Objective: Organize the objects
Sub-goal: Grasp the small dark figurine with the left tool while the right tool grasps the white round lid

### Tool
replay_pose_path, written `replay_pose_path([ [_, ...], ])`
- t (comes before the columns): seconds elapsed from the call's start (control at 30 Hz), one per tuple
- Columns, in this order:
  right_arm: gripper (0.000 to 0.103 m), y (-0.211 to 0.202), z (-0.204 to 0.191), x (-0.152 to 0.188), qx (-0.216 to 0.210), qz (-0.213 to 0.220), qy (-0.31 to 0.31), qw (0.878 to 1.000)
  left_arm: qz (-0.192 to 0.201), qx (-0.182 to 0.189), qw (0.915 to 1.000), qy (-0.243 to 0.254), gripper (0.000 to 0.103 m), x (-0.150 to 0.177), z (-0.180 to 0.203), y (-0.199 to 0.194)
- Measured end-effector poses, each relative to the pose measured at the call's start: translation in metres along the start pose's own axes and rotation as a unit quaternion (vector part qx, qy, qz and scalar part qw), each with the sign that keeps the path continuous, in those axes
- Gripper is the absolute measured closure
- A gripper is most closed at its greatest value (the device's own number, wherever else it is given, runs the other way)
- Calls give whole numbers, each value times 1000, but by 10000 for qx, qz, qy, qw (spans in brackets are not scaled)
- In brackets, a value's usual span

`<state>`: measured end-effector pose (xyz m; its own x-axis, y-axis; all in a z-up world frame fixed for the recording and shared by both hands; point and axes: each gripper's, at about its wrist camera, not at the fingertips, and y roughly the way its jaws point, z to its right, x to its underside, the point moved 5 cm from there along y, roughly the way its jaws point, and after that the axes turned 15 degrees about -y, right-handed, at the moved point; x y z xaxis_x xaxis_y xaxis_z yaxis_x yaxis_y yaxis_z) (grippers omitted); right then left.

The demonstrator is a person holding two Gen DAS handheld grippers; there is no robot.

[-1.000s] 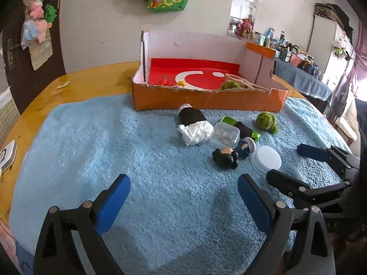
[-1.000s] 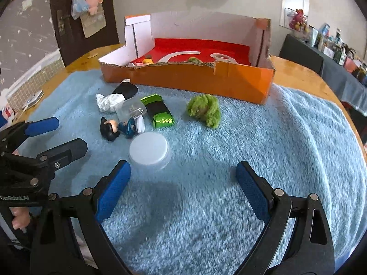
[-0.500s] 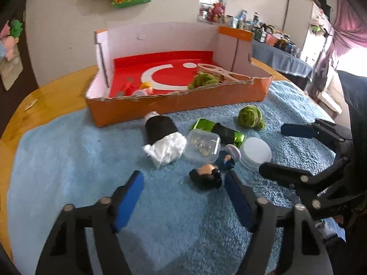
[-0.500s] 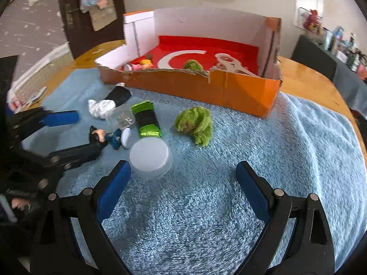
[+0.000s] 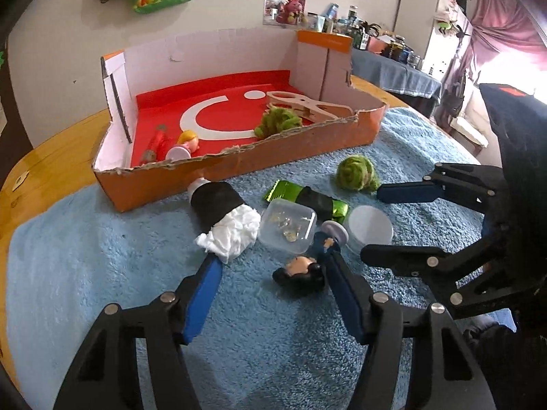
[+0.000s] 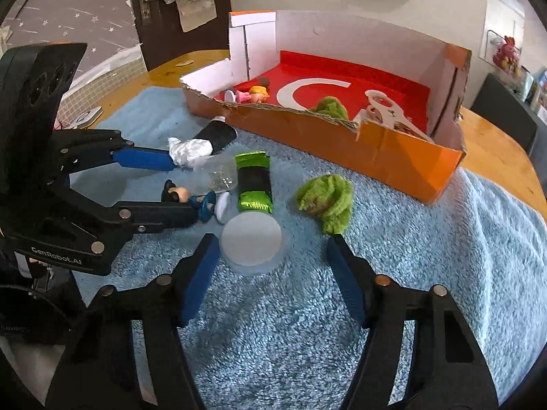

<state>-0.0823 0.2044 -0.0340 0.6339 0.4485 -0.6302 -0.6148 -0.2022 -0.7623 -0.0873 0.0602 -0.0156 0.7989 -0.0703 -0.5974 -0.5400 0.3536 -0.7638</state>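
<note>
On the blue towel (image 5: pixel 102 256) lie a small black-haired figurine (image 5: pixel 304 270), a clear plastic box (image 5: pixel 287 227), a black tube with white tissue (image 5: pixel 222 212), a green-black packet (image 5: pixel 314 200), a white round lid (image 5: pixel 369 229) and a green fuzzy ball (image 5: pixel 355 172). My left gripper (image 5: pixel 273 273) is open, its fingers on either side of the figurine, low over the towel. My right gripper (image 6: pixel 270 256) is open around the white lid (image 6: pixel 251 239), with the green ball (image 6: pixel 326 201) just ahead of its right finger.
An orange cardboard box (image 5: pixel 239 167) with a red floor stands behind the objects; it holds a blonde doll (image 5: pixel 188 141), a green ball (image 5: pixel 278 121) and a wooden cutout (image 5: pixel 307 104). The wooden table (image 5: pixel 44 167) edge shows left. Both grippers are close together.
Both grippers moved forward and down toward the objects. The left one now straddles the figurine; the right one now straddles the white lid. Both jaws have narrowed somewhat.
</note>
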Motion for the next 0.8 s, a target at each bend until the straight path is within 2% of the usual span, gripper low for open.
replay_pose_path([
  [0.23,41,-1,-4,0,-109,52,-72,9999,-74,335,9993,138,38,4,3,-5],
  [0.3,41,-1,-4,0,-139,78,-81,9998,-93,475,9986,194,43,3,8,-4],
  [0.57,41,-1,-6,0,-186,93,-139,9997,-157,405,9975,560,50,1,21,7],
  [0.6,42,-1,-6,0,-181,90,-157,9997,-164,415,9974,569,52,0,21,8],
  [0.67,53,-2,-8,0,-169,95,-207,9996,-151,427,9974,551,61,-1,21,9],
  [0.77,63,-1,-11,-1,-164,109,-269,9994,-128,456,9978,468,61,-2,19,9],
  [0.8,63,-1,-12,-2,-152,112,-284,9994,-123,451,9979,456,62,-1,19,9],
])
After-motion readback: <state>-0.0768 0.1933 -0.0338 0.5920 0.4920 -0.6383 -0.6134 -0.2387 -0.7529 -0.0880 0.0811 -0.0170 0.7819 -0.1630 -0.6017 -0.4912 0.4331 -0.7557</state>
